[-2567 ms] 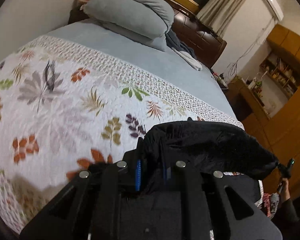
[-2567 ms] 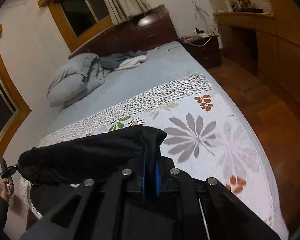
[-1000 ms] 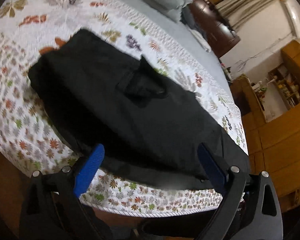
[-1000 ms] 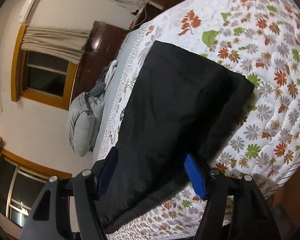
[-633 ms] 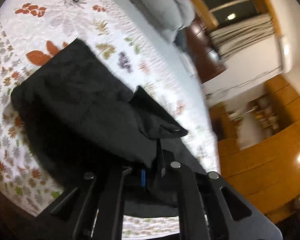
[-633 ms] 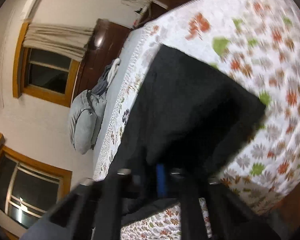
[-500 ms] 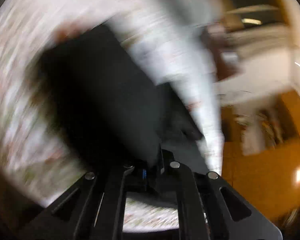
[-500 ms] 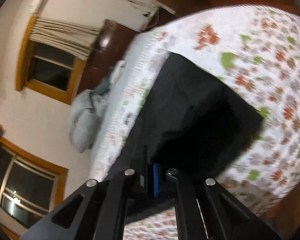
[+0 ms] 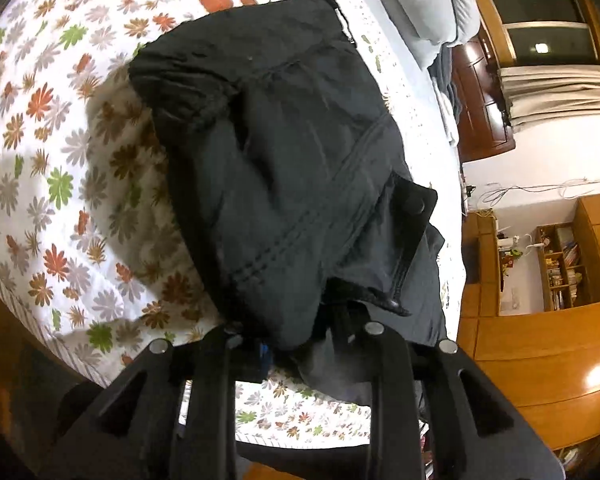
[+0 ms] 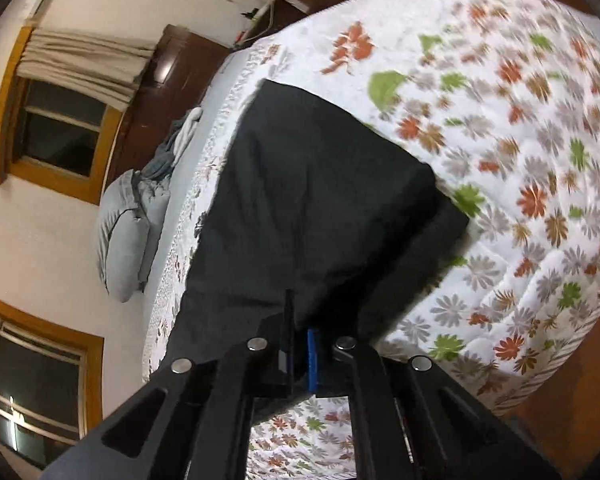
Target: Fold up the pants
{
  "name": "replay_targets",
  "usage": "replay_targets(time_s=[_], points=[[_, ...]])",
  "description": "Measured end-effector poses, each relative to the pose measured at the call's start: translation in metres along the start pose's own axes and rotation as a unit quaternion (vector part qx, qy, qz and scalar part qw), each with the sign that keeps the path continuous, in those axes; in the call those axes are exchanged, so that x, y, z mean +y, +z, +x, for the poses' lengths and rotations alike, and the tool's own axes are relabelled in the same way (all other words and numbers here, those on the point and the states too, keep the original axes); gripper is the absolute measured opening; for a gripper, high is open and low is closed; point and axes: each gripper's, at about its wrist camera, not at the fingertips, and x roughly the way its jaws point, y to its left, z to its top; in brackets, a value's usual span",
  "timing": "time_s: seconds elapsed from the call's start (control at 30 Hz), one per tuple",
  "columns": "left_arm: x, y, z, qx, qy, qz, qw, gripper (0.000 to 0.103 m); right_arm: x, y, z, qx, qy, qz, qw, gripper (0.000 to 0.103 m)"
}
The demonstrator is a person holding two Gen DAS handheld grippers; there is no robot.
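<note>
Black pants (image 9: 292,152) lie across the near edge of the bed (image 9: 52,184) on the floral quilt, apparently already doubled lengthwise. Left gripper (image 9: 300,344) fingers are clamped on bunched cloth at the waistband end, having just eased open slightly; right gripper (image 10: 300,356) fingers pinch the near edge at the leg end. Crosswise fold likely next; final folds and smoothing still left.
</note>
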Motion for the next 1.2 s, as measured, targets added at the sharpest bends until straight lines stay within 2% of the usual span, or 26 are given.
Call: replay_targets(time_s=[0.07, 0.13, 0.17, 0.2, 0.23, 0.43, 0.47, 0.5, 0.53, 0.63, 0.77, 0.83, 0.93, 1.03, 1.07, 1.1, 1.13, 1.2], points=[[-0.004, -0.001, -0.003, -0.002, -0.003, 0.009, 1.0000, 0.028, 0.001, -0.001, -0.004, -0.002, 0.013, -0.004, 1.000, 0.004], [-0.003, -0.002, -0.011, -0.004, -0.020, 0.014, 0.9997, 0.049, -0.004, 0.000, -0.009, 0.003, 0.029, 0.011, 1.000, 0.013], [-0.005, -0.002, -0.016, -0.013, -0.029, 0.025, 0.9992, 0.055, -0.007, 0.002, -0.013, -0.002, 0.029, 0.022, 0.999, 0.017], [-0.007, -0.001, -0.020, -0.025, -0.029, 0.031, 0.9988, 0.064, -0.009, 0.003, -0.016, -0.010, 0.030, 0.029, 0.999, 0.028], [-0.010, -0.001, -0.024, -0.037, -0.033, 0.038, 0.9980, 0.068, -0.012, 0.006, -0.023, -0.023, 0.040, 0.041, 0.998, 0.031], [-0.006, 0.002, -0.022, -0.032, -0.034, 0.023, 0.9986, 0.070, -0.018, 0.014, -0.028, -0.035, 0.040, 0.043, 0.998, 0.027], [-0.005, 0.002, -0.023, -0.032, -0.034, 0.022, 0.9986, 0.070, -0.018, 0.014, -0.027, -0.036, 0.040, 0.044, 0.998, 0.024], [-0.005, 0.002, -0.024, -0.034, -0.032, 0.024, 0.9986, 0.070, -0.021, 0.015, -0.026, -0.040, 0.035, 0.046, 0.998, 0.012], [-0.005, 0.003, -0.024, -0.035, -0.029, 0.026, 0.9986, 0.070, -0.018, 0.015, -0.021, -0.046, 0.028, 0.044, 0.998, 0.007], [-0.006, 0.004, -0.022, -0.034, -0.016, 0.030, 0.9988, 0.070, -0.025, 0.009, -0.025, -0.061, 0.008, 0.032, 0.998, 0.005], [-0.009, 0.008, -0.021, -0.032, -0.010, 0.030, 0.9990, 0.070, -0.030, 0.004, -0.026, -0.062, 0.014, 0.024, 0.998, 0.006], [-0.013, 0.011, -0.019, -0.032, -0.008, 0.032, 0.9989, 0.070, -0.037, 0.007, -0.029, -0.056, 0.038, 0.038, 0.997, 0.019], [-0.016, 0.011, -0.017, -0.030, -0.007, 0.035, 0.9989, 0.077, -0.041, 0.013, -0.040, -0.076, 0.048, 0.047, 0.995, 0.020], [-0.023, 0.011, -0.015, -0.030, -0.005, 0.042, 0.9986, 0.085, -0.046, 0.018, -0.043, -0.075, 0.060, 0.054, 0.994, 0.020], [-0.021, 0.010, -0.015, -0.031, -0.005, 0.043, 0.9986, 0.085, -0.048, 0.019, -0.044, -0.075, 0.070, 0.062, 0.993, 0.023], [-0.023, 0.010, -0.015, -0.031, -0.004, 0.043, 0.9986, 0.086, -0.052, 0.021, -0.045, -0.072, 0.082, 0.072, 0.991, 0.034], [-0.024, 0.010, -0.015, -0.031, -0.005, 0.042, 0.9986, 0.086, -0.057, 0.023, -0.048, -0.076, 0.087, 0.089, 0.989, 0.051], [-0.024, 0.011, -0.017, -0.031, -0.006, 0.039, 0.9987, 0.086, -0.059, 0.026, -0.055, -0.092, 0.091, 0.100, 0.987, 0.057]])
